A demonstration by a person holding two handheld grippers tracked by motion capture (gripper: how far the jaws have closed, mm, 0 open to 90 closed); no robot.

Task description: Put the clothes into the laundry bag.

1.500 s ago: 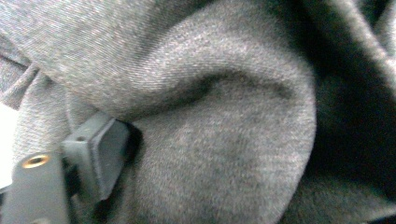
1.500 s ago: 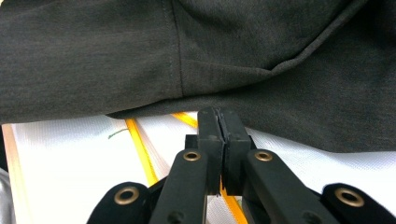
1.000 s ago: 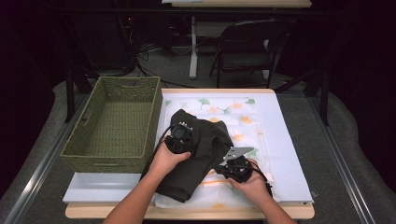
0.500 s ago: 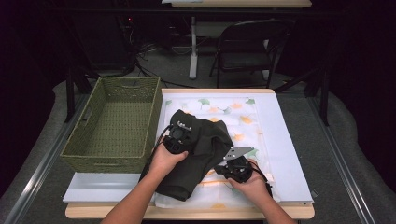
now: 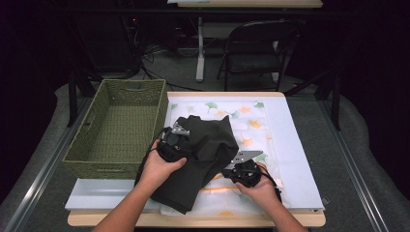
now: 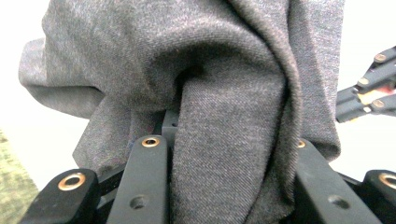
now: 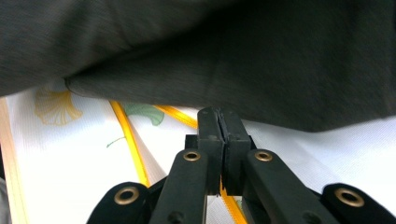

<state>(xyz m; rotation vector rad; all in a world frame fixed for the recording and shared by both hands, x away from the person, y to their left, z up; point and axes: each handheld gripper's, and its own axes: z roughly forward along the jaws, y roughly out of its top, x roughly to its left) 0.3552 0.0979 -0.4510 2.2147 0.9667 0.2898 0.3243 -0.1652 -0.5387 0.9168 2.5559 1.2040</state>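
Fabric first: one dark grey garment (image 5: 205,159) lies bunched on the one leaf-printed cloth (image 5: 246,128) that covers the white table (image 5: 300,159), its lower end hanging toward the near edge. Two grippers work on it. The left gripper (image 5: 181,140) sits at the garment's left edge, raised off the table, and in the left gripper view a thick fold of the grey cloth (image 6: 219,140) fills the space between its two black jaws; the jaws have just been closing and now clamp that fold. The right gripper (image 5: 231,170) rests low at the garment's right edge, just beside the fabric. In the right gripper view its jaws stand pressed together, pads meeting, with the garment's hem (image 7: 233,60) lying just beyond the tips; whether a sliver of the printed cloth is caught between them is hard to tell from here. One green woven basket (image 5: 118,125) stands to the left of the printed cloth, near the left gripper. One folding chair (image 5: 256,48) stands beyond the table.
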